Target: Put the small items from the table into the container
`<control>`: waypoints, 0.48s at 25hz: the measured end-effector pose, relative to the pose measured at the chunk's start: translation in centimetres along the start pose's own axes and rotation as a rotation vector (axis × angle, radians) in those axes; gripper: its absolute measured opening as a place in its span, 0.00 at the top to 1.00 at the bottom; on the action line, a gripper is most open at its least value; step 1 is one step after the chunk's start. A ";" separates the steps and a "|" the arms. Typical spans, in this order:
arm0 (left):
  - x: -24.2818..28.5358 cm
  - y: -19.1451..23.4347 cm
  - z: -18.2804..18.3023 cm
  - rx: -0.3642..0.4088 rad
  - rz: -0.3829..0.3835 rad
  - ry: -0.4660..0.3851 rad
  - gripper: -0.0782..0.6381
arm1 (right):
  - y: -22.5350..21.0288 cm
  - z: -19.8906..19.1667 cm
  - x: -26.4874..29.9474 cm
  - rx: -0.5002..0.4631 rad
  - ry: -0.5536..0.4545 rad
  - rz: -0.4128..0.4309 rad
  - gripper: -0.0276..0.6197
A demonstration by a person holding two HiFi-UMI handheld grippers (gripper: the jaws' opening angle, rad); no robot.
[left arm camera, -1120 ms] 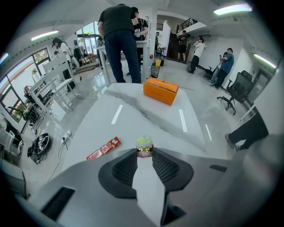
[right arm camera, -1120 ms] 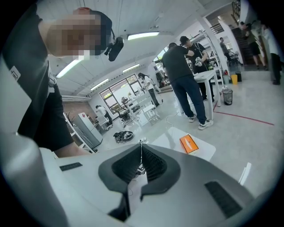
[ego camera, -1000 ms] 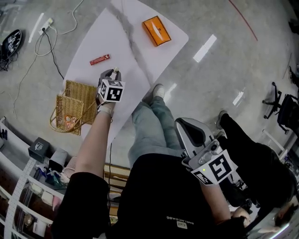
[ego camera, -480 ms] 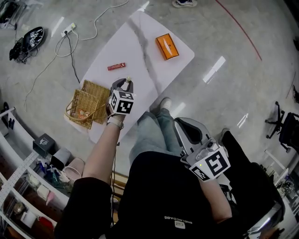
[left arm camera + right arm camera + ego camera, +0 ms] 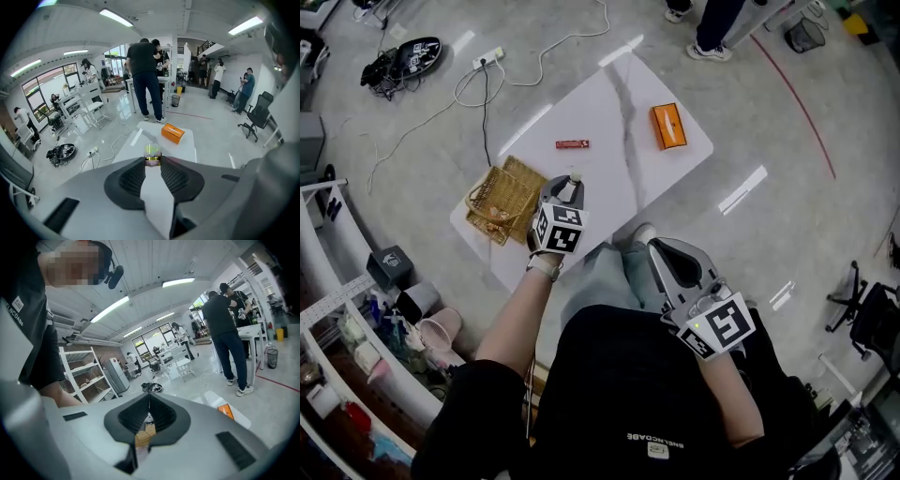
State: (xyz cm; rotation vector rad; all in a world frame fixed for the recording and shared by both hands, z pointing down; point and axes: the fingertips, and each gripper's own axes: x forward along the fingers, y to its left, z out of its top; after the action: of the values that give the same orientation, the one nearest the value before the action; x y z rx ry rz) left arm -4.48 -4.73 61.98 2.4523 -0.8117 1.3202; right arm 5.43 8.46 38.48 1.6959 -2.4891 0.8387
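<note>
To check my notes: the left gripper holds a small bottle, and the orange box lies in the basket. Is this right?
Not quite. The orange box lies on the table, apart from the basket, as the head view shows. The left gripper does hold a small bottle.

- One white surface (image 5: 600,112) with a grey vein
- One woven basket (image 5: 511,192), standing at the surface's edge
- One orange box (image 5: 668,126), lying on the surface
- One red packet (image 5: 573,144), lying on the surface
- One small bottle (image 5: 152,151)
- Two grippers: the left gripper (image 5: 568,186) and the right gripper (image 5: 660,251)
- Two marker cubes, one on each gripper
- One power strip (image 5: 488,58) on the floor
</note>
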 end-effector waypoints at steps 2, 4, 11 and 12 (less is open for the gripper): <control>-1.7 1.2 -0.3 -0.028 0.031 -0.011 0.74 | 0.9 0.5 0.7 -0.017 0.000 0.033 0.94; -3.2 2.3 -0.7 -0.054 0.064 -0.020 0.74 | 1.6 0.8 1.2 -0.033 0.000 0.062 0.94; -8.5 4.9 -3.2 -0.154 0.163 -0.062 0.74 | 4.9 0.6 2.7 -0.070 0.011 0.152 0.94; -9.3 5.2 -3.5 -0.172 0.176 -0.068 0.74 | 5.4 0.7 3.0 -0.075 0.015 0.170 0.94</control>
State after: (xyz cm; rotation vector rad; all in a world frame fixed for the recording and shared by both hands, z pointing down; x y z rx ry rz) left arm -13.94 -4.06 56.04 2.3462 -1.1309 1.1734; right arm -0.33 7.00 36.54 1.4666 -2.6480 0.7556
